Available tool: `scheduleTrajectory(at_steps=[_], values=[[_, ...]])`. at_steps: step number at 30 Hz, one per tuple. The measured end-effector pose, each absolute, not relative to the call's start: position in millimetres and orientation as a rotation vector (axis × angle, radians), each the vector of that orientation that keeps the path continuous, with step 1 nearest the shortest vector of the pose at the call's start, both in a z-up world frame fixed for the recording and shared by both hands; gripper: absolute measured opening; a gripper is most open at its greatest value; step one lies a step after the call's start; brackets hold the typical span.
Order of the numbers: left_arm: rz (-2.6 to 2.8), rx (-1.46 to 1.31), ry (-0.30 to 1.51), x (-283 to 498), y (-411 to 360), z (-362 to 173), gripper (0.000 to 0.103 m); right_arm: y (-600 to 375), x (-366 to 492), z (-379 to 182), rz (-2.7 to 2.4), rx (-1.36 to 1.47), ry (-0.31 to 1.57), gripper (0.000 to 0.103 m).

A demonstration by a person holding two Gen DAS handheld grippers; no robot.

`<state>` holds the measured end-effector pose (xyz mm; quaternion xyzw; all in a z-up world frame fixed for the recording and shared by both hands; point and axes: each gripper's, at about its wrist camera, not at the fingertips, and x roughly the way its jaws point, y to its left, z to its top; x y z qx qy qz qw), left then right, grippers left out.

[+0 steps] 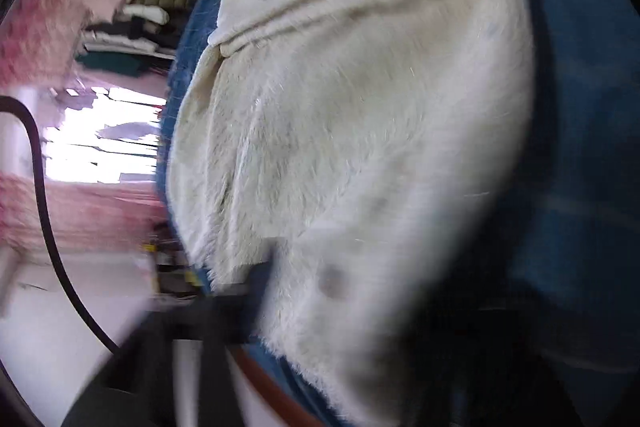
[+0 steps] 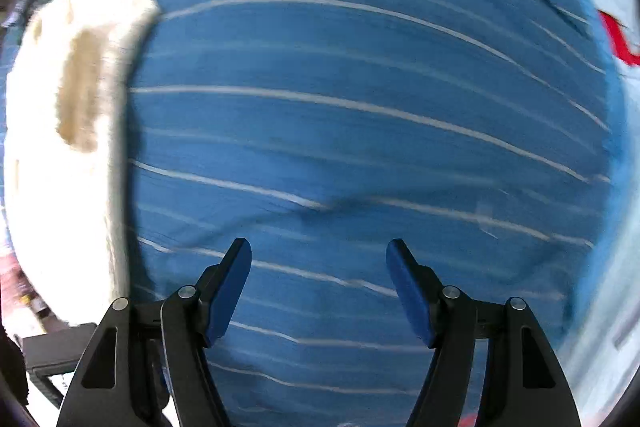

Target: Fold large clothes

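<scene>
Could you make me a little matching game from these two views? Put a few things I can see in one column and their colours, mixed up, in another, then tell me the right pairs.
Things:
1. fluffy garment
2. sheet beneath it
3. pads of the right gripper
4. cable in the left wrist view

Colours:
A. black
B. blue with thin white stripes
C. cream white
D. plain dark blue

Right pairs: 1-C, 2-B, 3-D, 4-A
</scene>
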<state>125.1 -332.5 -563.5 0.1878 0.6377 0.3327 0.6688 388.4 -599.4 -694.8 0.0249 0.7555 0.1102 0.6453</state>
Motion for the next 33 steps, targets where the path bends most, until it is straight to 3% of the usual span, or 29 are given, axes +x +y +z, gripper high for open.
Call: scheduleTrajectory(at_steps=[3,12,13,14,15,16,28,33], values=[[0.747,0.376,1.347,130.7,-309.8,-529.2,0.011,-584.6,408.4,-697.8,0.449,0.233,1.684,0.087],[0.661,0.278,1.314,130.7,-265.8,-493.8,0.011,-489.7,440.8,-724.8,0.741,0.753,1.63,0.09],[0.639,0.272,1.311,129.7,-260.5,-492.6,0.011,-481.2,433.1,-730.4,0.726,0.769,1.658,0.083],[0.626,0.264,1.312,129.3,-258.7,-491.8,0.011,-472.9,431.6,-734.3,0.707,0.783,1.678,0.069],[0.607,0.243,1.321,128.0,-250.0,-490.3,0.011,-466.8,436.2,-734.9,0.664,0.776,1.69,0.035],[0.591,0.218,1.324,126.6,-241.1,-487.2,0.012,-453.7,423.5,-738.4,0.63,0.759,1.701,0.031],[0.5,-0.18,1.291,116.1,-70.5,-425.0,0.016,-330.5,370.7,-547.3,0.564,0.45,1.583,0.027],[0.596,-0.333,1.283,112.3,17.8,-443.4,0.019,-205.4,371.1,-537.7,0.551,0.23,1.603,0.027]])
